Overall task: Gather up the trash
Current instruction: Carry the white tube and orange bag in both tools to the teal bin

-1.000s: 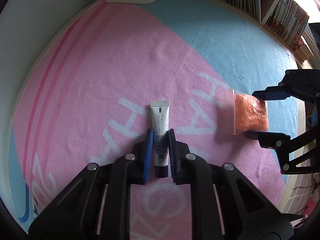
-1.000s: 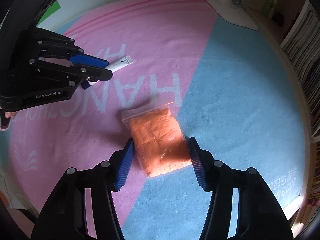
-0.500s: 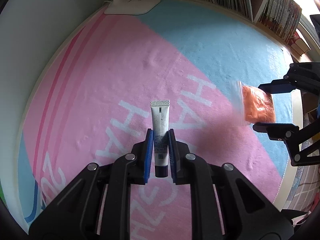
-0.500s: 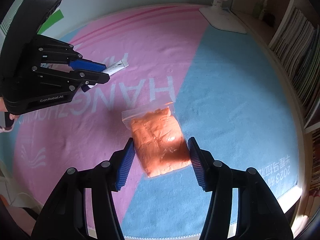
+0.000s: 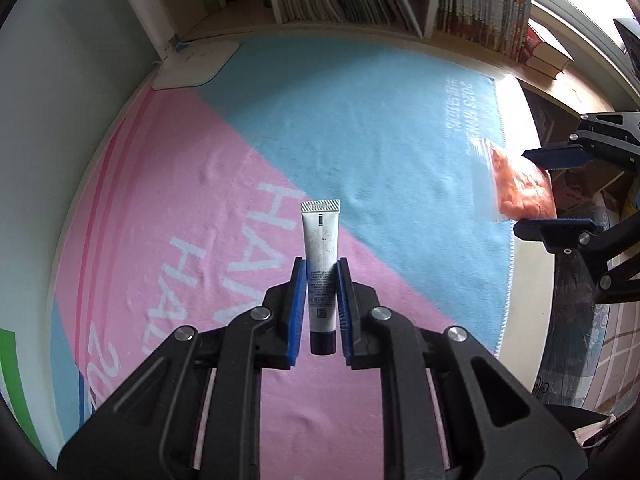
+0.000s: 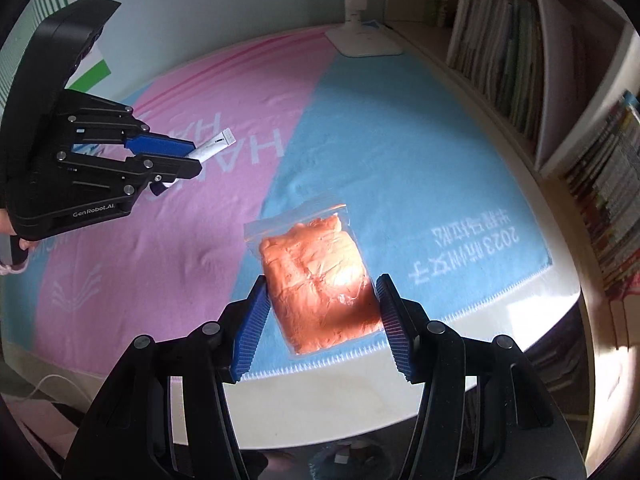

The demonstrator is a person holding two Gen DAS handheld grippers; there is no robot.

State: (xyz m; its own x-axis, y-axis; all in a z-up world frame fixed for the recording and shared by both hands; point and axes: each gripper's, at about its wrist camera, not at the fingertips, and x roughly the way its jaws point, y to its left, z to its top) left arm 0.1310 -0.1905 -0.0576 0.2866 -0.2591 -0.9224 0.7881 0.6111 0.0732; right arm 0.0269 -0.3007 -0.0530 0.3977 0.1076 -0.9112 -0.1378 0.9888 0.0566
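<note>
My left gripper [image 5: 321, 270] is shut on a white tube with a dark cap [image 5: 321, 256], held in the air over the pink and blue cloth [image 5: 192, 184]. The crimped end of the tube points away from me. In the right wrist view the same left gripper [image 6: 192, 158] shows at the left with the tube [image 6: 216, 146] sticking out. My right gripper [image 6: 322, 292] is shut on a clear zip bag of orange stuff [image 6: 320, 276], lifted above the table's front edge. From the left wrist view, that bag [image 5: 520, 184] hangs between the right gripper's fingers [image 5: 556, 158] at the far right.
A white lamp base [image 6: 362, 44] stands at the cloth's far corner. Shelves of books [image 6: 504, 52] line the back and right side. The bare table edge [image 6: 520, 312] runs beyond the cloth's fringe, with the floor below. A hand [image 6: 16, 236] holds the left gripper's handle.
Both grippers have risen and moved toward the table's edge, each still carrying its item. The cloth looks farther below and more of the bookshelves has come into view.
</note>
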